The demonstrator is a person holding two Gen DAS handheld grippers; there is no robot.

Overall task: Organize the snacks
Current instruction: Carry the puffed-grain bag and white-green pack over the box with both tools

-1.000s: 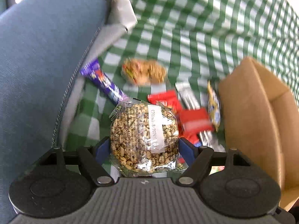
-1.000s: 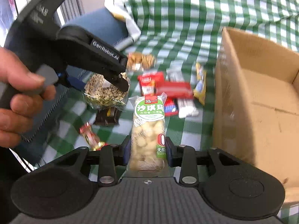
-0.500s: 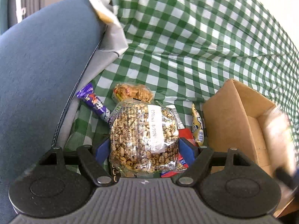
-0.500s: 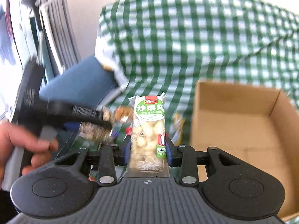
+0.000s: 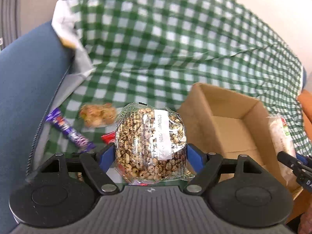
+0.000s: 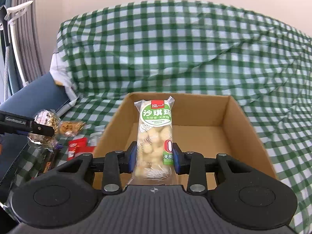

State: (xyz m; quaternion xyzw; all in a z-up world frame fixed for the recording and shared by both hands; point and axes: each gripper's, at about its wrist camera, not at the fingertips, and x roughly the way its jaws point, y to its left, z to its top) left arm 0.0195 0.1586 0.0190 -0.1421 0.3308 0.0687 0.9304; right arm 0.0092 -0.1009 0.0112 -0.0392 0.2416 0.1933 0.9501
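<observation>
Evidently light and crinkly, the clear round puffed-grain packet [image 5: 150,142] sits clamped mid-body in the left gripper [image 5: 150,154]; the right gripper [image 6: 153,156] pinches the soft green-labelled sachima pack [image 6: 155,136] above the open brown cardboard box [image 6: 241,120].

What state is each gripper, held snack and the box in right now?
Left gripper: shut on puffed-grain pack.
Right gripper: shut on sachima pack, held over the box.
Box: open, nothing visible inside.
Purple bar: lying on the cloth.
</observation>
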